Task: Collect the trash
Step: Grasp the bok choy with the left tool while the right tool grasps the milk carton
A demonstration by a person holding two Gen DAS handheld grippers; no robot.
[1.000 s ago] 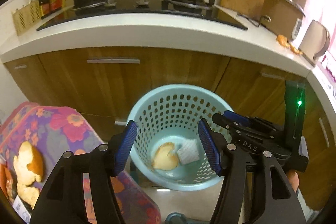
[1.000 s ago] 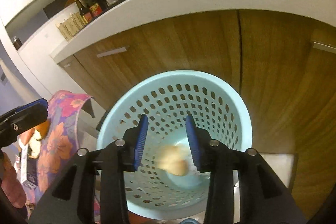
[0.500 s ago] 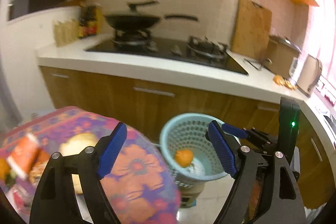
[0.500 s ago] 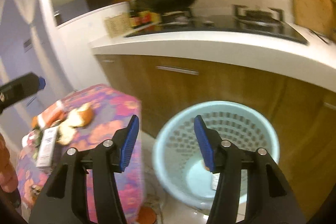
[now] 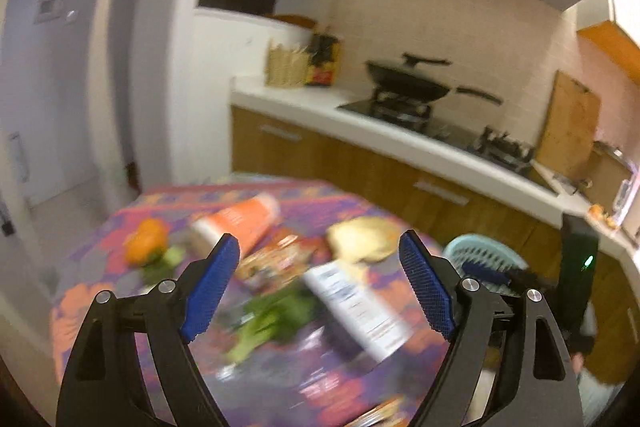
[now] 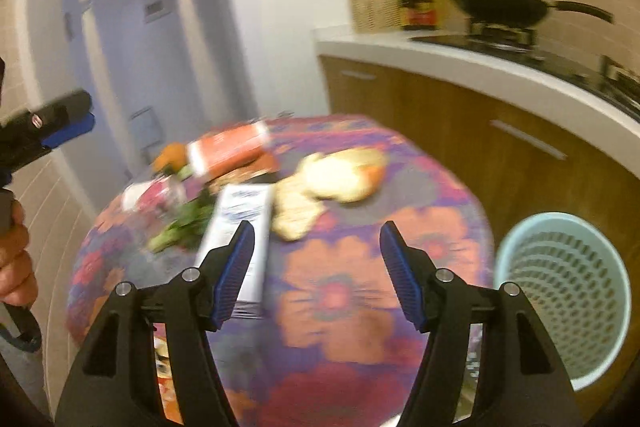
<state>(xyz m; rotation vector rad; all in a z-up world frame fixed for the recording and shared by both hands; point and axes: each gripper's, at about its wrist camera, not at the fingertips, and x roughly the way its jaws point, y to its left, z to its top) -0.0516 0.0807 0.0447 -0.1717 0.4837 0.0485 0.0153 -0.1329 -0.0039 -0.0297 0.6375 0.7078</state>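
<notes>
Clutter is crowded on the floral table (image 6: 352,291): with right gripper (image 6: 316,271) opening and left gripper (image 5: 320,287) apart, both empty, the white carton (image 6: 240,227) could be clamped together with greens (image 6: 180,223), or knocked off.

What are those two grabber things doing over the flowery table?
A person is clearing trash with a gripper in each hand. The left gripper is open and empty, and the right gripper is opening, also empty. Both point at the flowery tablecloth, where peel, a white carton, an orange packet and greens lie. The blue basket stands beside the table.
</notes>
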